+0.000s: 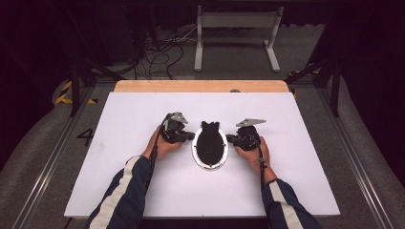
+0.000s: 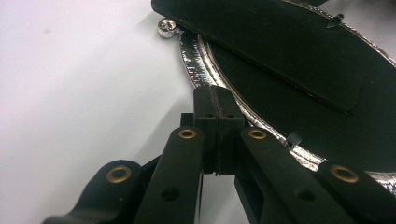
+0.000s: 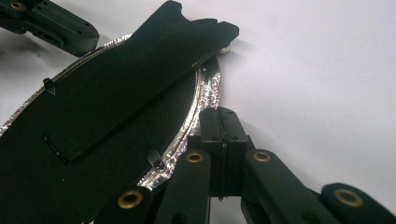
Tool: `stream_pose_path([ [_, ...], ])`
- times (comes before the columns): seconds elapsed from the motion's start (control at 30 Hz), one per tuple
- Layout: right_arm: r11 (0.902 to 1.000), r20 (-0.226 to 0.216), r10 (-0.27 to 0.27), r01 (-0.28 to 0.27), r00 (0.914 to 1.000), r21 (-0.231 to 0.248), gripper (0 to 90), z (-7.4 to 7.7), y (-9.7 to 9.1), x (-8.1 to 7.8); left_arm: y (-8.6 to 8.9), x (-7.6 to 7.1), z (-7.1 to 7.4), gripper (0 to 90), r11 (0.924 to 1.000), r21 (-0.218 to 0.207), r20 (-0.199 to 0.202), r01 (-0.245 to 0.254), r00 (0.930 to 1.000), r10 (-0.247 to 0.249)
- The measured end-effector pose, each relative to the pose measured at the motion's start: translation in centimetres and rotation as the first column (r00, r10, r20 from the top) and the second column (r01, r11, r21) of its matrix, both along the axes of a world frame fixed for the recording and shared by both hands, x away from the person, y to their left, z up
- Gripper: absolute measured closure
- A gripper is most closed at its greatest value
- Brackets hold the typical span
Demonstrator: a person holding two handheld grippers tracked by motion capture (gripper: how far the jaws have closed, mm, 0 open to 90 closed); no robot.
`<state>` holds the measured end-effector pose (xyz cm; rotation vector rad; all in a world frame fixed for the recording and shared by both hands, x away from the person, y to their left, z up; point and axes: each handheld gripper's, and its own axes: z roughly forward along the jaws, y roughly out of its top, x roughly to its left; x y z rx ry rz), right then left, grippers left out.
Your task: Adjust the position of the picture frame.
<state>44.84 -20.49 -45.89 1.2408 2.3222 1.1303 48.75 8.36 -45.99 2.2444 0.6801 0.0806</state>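
Between clenched left gripper (image 1: 192,136) and clenched right gripper (image 1: 229,139), black silver-rimmed oval case (image 1: 210,145), rim at both tips.

The high view looks forward and down from above the person's side, taking in the whole white table (image 1: 143,191), with the black oval piece (image 1: 210,143) at centre. The left gripper view sits very close at that piece's 9 o'clock edge (image 2: 289,65), the right gripper view at its 3 o'clock edge (image 3: 107,102); all three views share it.
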Motion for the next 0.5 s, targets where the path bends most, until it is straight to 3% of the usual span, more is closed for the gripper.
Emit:
stream_pose_path([
  [0.13, 0.9998, 0.001, 0.015, -0.015, 0.9999, -0.014, 90.0, 0.1, -0.5, -0.5, -0.2, -0.5, -0.2, 90.0, 0.9994, -0.024, -0.017, 0.025, 0.9996, -0.025],
  [0.5, 0.9991, -0.004, 0.043, -0.043, 0.9991, -0.004, 90.0, 0.0, -1.6, -2.5, -0.5, -2.4, -0.1, 90.0, 0.9946, -0.007, 0.0, 0.104, 0.9946, -0.104],
])
